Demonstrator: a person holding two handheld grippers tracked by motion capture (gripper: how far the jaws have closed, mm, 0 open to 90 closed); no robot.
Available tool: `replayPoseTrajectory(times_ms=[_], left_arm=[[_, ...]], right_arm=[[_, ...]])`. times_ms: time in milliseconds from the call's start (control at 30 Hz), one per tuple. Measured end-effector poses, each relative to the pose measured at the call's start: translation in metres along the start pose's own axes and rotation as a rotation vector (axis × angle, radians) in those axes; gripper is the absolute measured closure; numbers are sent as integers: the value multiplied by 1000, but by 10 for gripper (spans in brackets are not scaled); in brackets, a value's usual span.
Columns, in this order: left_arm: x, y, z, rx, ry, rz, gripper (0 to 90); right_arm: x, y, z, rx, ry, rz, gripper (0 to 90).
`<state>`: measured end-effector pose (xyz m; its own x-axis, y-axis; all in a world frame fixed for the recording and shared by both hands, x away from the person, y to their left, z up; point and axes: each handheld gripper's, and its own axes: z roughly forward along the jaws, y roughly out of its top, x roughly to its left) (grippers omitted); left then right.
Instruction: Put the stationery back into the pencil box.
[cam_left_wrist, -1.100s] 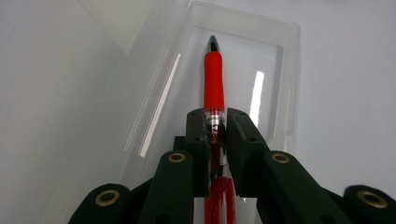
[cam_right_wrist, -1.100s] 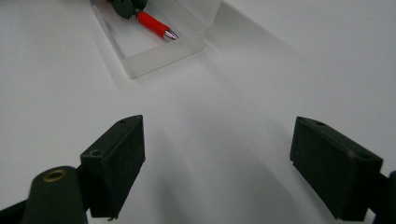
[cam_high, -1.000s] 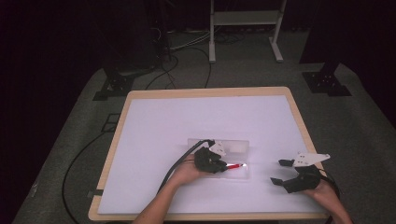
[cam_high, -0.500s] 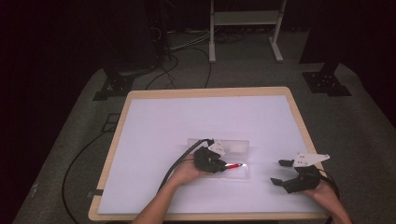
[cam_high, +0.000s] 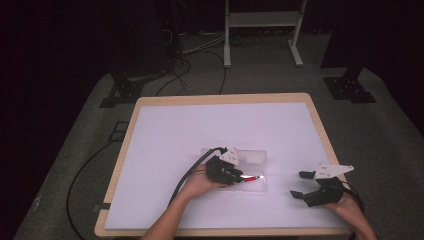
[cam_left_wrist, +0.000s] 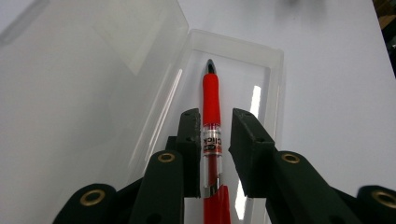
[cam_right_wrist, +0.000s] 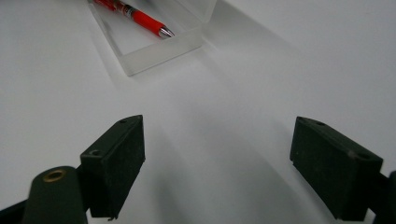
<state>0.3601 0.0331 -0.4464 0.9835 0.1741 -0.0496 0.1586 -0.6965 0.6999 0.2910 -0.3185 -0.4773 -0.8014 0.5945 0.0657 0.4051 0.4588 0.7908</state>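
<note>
In the high view, the left tool sits at the lower middle of the frame, over a clear plastic case lying on the white desk. A red pen pokes out to the right of it. The left gripper view shows this closely: the pen lies lengthwise in the open case, tip toward the top of the frame, and the tool's two jaws straddle its clear middle section. The left jaw touches the barrel; a thin gap shows beside the right jaw, so the jaws are only slightly apart and not pinching the pen. The case's lid stands open at the upper left.

The right tool rests at the lower right of the high view, well apart from the case, held by a hand. In the right gripper view its jaws are spread wide over bare desk, with the case and pen at the upper left.
</note>
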Motion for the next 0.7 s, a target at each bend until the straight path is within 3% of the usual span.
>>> replayPoseTrajectory(times_ms=[333, 700], left_arm=[[-3, 0, -12, -32, 4, -2, 702], [-6, -11, -30, -73, 28, -20, 662]], right_arm=[[-1, 2, -1, -7, -5, -1, 173], [0, 4, 0, -4, -9, 0, 173]])
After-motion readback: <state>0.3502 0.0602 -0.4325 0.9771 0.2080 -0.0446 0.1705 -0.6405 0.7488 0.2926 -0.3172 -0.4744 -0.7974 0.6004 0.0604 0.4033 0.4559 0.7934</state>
